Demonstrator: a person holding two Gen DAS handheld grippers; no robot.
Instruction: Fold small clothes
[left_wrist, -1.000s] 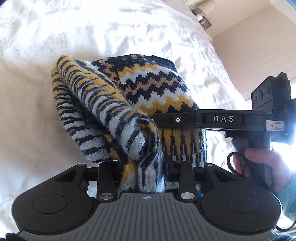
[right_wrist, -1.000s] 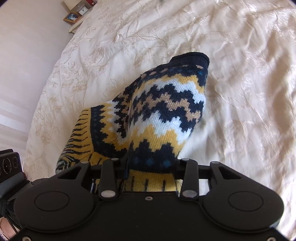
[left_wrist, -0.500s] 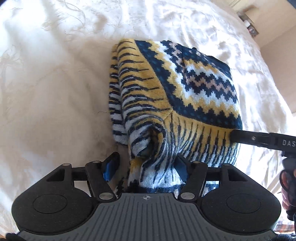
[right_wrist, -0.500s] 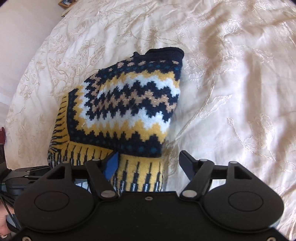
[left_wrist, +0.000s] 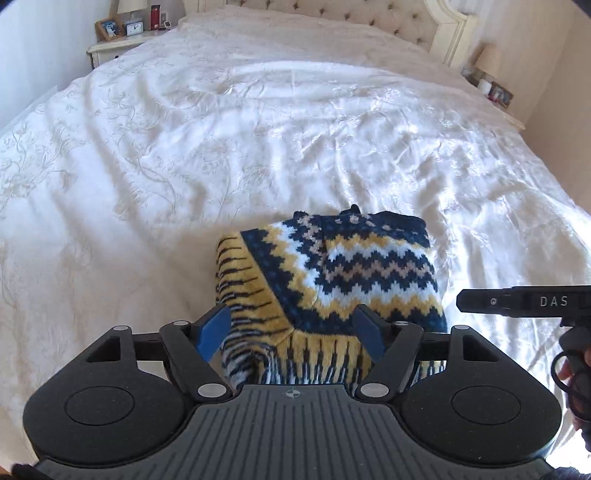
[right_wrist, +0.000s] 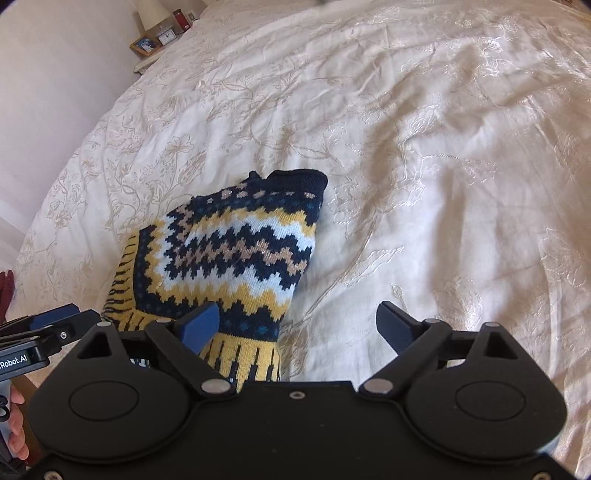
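Now | sweater (left_wrist: 332, 280) folded (near edge) | bedspread (left_wrist: 258, 129) | both grippers opening

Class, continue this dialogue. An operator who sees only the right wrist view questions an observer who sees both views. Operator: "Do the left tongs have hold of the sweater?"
Observer: No. The left tongs are opening. The sweater has its striped hem between them, unclamped.
Operator: What is past the top of my picture?
Observer: A tufted headboard stands at the far end.
Operator: Anything beside it?
Observer: A second nightstand on the right.
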